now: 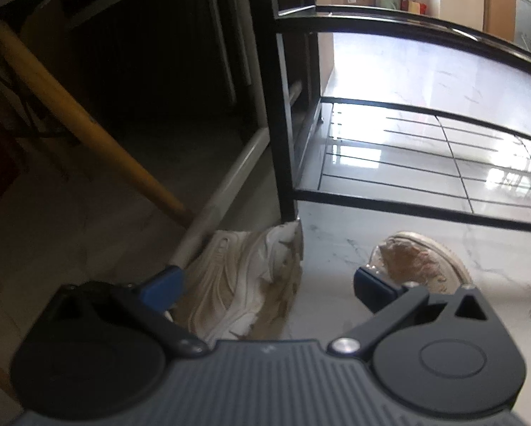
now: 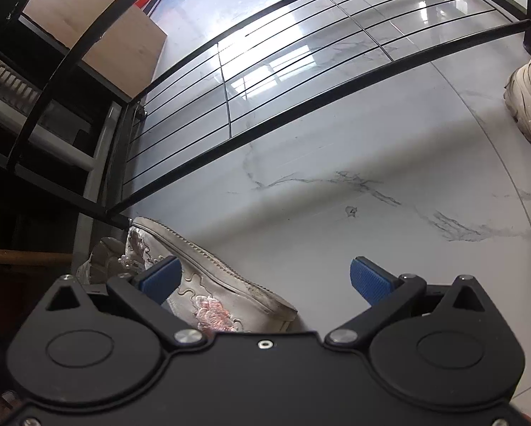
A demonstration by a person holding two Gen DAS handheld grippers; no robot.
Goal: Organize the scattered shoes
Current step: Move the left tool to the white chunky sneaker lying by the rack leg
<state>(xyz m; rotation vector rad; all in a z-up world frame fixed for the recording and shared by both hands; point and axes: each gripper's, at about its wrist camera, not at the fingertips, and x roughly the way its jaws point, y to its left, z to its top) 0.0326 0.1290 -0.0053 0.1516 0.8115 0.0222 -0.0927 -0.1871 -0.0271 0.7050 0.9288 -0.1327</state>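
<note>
Both grippers, the left gripper (image 1: 267, 285) and right gripper (image 2: 265, 280), are hovering with fingers spread and empty, the left lining up over the beige sneaker (image 1: 244, 284) at lower centre, the right beside the embroidered shoe (image 2: 208, 294) at lower left, presumably for lifting onto the empty black shoe rack (image 2: 301, 106) above them.

Two shoes (image 1: 244, 284) (image 1: 421, 259) on floor (image 2: 336, 142) before rack (image 1: 407, 209), third shoe (image 2: 530, 96) far right

Glossy marble floor (image 2: 336, 142), black metal rack (image 2: 301, 81) (thin bars), embroidered cloth shoe (image 2: 208, 301)
</note>
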